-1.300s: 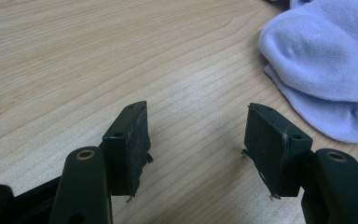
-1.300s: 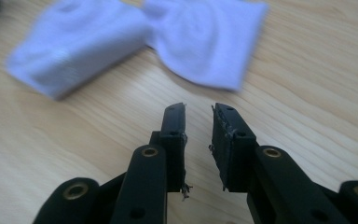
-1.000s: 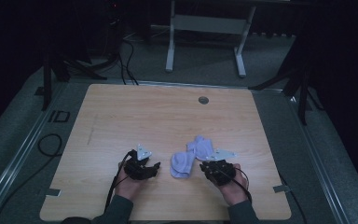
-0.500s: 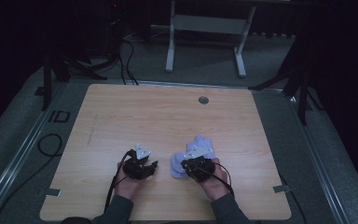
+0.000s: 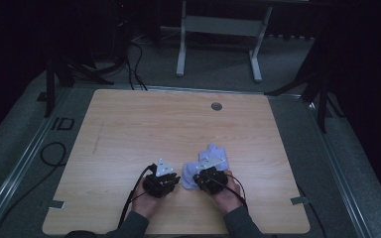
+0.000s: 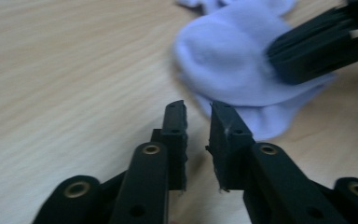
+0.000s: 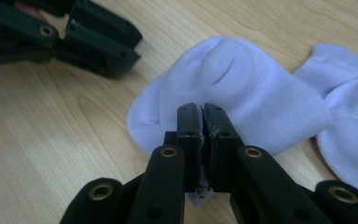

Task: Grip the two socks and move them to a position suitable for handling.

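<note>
One pale rectangular wooden desk (image 5: 144,129) carries everything, with a small round grey grommet (image 5: 217,106) toward its 12 o'clock edge. Near the 6 o'clock edge, slightly toward 5, lie the soft white cotton socks (image 5: 213,157), bunched together; in the right gripper view one sock (image 7: 242,98) spreads ahead of the jaws and another (image 7: 349,126) lies at 3 o'clock of it. The black two-jaw right gripper (image 5: 206,179) sits at the 6 o'clock end of the bundle, its jaws pinched tight on the near hem of the white sock, a scrap of fabric showing between them. At 9 o'clock of it, just beside the fabric, the black two-jaw left gripper (image 5: 171,178) has just been closing: a narrow gap remains between its pads (image 6: 175,128), nothing caught in it, and the sock's edge (image 6: 242,79) lies just beyond the tips.
</note>
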`<state>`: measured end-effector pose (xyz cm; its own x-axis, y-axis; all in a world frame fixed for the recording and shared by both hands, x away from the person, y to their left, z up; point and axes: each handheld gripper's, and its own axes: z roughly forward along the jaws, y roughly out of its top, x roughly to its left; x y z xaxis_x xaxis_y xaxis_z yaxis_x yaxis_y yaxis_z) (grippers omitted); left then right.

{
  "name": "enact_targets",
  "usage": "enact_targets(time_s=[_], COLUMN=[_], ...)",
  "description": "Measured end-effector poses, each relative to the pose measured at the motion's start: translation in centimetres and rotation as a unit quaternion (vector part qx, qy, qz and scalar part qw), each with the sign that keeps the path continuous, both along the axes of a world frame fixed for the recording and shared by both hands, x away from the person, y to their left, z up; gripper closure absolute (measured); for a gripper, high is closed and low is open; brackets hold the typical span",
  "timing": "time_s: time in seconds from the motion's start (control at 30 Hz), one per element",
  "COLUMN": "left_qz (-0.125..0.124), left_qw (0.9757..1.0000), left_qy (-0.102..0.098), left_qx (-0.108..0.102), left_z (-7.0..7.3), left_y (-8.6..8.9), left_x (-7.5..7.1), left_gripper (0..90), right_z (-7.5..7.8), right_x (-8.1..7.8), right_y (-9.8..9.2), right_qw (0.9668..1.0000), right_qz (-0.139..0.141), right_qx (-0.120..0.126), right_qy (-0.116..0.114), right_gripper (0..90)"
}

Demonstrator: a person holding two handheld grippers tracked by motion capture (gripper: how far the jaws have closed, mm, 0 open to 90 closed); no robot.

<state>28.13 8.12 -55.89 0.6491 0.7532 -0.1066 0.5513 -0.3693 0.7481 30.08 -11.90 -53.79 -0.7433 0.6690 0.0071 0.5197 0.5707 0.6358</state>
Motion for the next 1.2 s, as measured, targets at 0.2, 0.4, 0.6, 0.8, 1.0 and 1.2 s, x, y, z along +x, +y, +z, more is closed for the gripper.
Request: enact_targets(time_s=[0.2,0.4,0.6,0.8,1.0,1.2], left_qz=[-0.017,-0.028,-0.028,-0.029,-0.027,-0.020], left_qw=[0.9998,0.9993,0.9992,0.9989,0.9991,0.9993], left_qy=[-0.004,-0.004,-0.003,-0.001,0.001,0.006], left_qx=[0.008,0.026,0.030,0.036,0.034,0.029], left_z=[-0.3,-0.5,-0.5,-0.4,-0.4,-0.4], left_y=[-1.5,-2.2,-2.1,-1.9,-1.7,-1.5], left_x=[-0.4,-0.6,-0.7,-0.8,-0.9,-1.2], left_gripper=[85.7,89.2,89.9,90.0,90.0,90.0], right_z=[-0.3,-0.3,-0.6,-0.7,-0.7,-0.6], right_x=[0.0,0.0,-0.2,-0.7,-0.9,-0.6], right_y=[0.1,0.0,-0.4,-1.5,-3.0,-3.4], right_qw=[1.0000,1.0000,0.9999,0.9996,0.9992,0.9985], right_qz=[0.002,0.002,-0.002,-0.013,-0.029,-0.035], right_qx=[-0.001,-0.001,-0.011,-0.023,-0.028,-0.042], right_qy=[0.004,0.005,0.008,0.007,0.008,0.004], right_gripper=[86.0,86.0,86.0,86.0,86.5,86.0])
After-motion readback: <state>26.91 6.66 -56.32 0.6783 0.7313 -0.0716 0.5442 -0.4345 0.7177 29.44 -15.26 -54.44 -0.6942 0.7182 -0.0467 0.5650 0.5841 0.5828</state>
